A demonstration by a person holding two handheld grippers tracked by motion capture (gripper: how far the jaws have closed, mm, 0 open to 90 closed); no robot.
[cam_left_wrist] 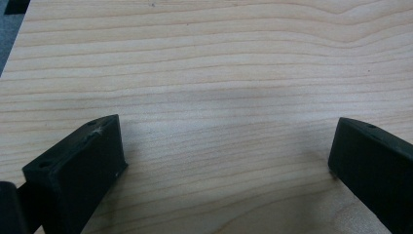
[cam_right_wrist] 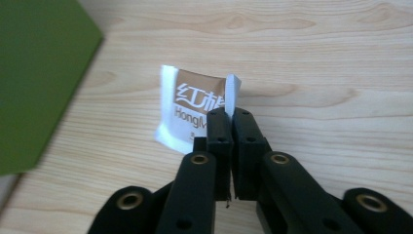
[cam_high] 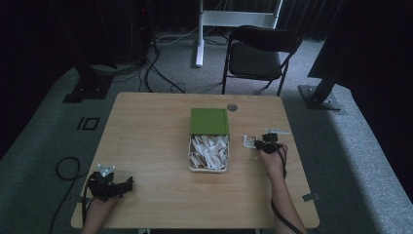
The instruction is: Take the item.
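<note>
While right gripper [cam_right_wrist: 229, 119] clamps sachet [cam_right_wrist: 195, 109] beside green-lidded box [cam_high: 209, 122], left gripper [cam_left_wrist: 226, 146] gapes empty.

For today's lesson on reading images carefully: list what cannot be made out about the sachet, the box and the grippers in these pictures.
- Sachet: the right gripper, shut on it, covers the print's end in the right gripper view; too small to read in the high view.
- Green lid: blurred and cut off by the edge there.
- Box: its white packets are too small to count from above.
- Left gripper: open over bare table.
</note>
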